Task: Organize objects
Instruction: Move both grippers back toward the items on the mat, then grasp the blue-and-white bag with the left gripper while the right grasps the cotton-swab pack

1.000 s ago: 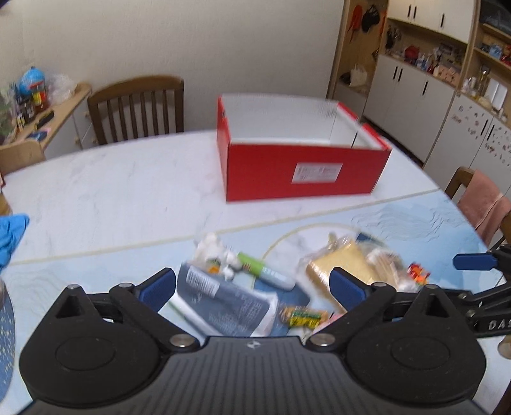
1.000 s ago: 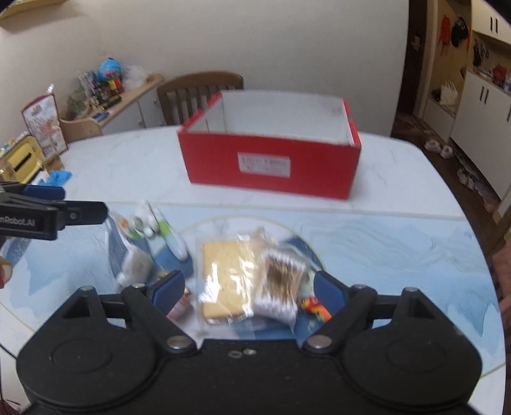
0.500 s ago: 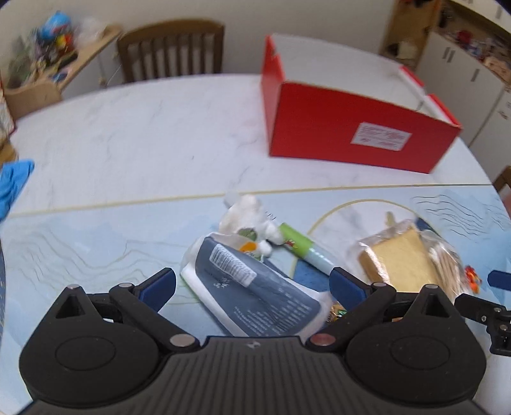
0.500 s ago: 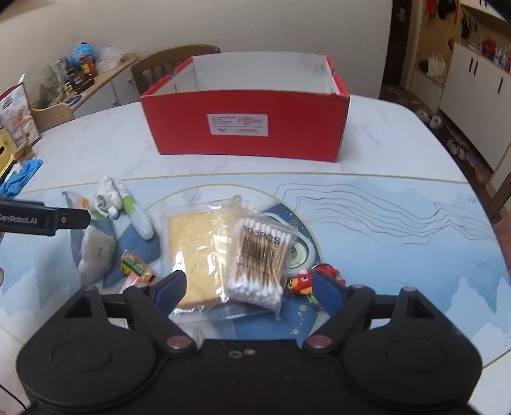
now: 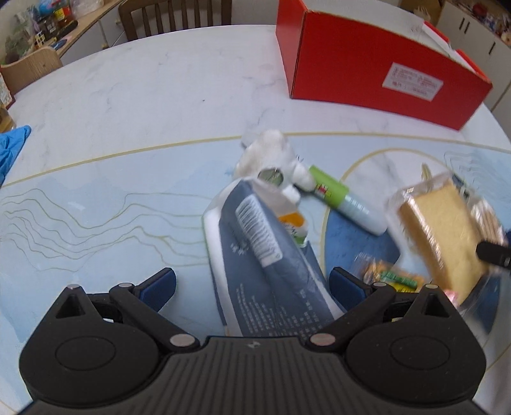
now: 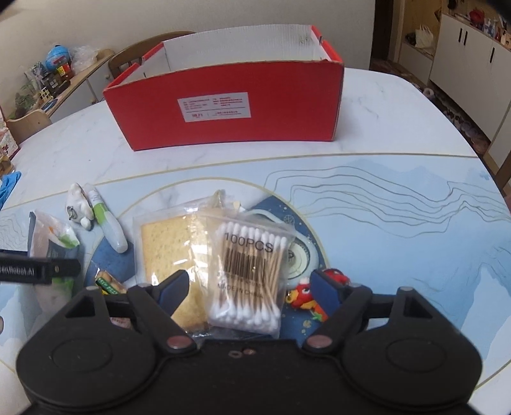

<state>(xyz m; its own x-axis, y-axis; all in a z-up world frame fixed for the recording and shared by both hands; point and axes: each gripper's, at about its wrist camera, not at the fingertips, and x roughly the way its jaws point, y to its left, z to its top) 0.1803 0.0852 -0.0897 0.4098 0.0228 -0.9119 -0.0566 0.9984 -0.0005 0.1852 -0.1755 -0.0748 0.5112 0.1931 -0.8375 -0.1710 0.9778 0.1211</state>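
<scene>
An open red box (image 6: 223, 105) stands at the back of the table; it also shows in the left wrist view (image 5: 377, 73). My left gripper (image 5: 252, 284) is open, its fingers on either side of a blue-grey pouch (image 5: 271, 271). My right gripper (image 6: 249, 287) is open over a cotton swab bag (image 6: 249, 271), which lies partly on a bagged yellow sponge (image 6: 169, 242). A white figurine (image 5: 268, 156), a green-capped tube (image 5: 341, 198), a small snack packet (image 5: 389, 277) and a red toy (image 6: 303, 293) lie around them.
A wooden chair (image 5: 172, 16) stands behind the table. A blue cloth (image 5: 12, 147) lies at the left table edge. A side counter with clutter (image 6: 48, 79) is at the back left, white cabinets (image 6: 472, 64) at the right.
Both grippers have moved forward and down toward the pile. The pouch now lies between my left fingers, and the swab bag lies between my right fingers.
</scene>
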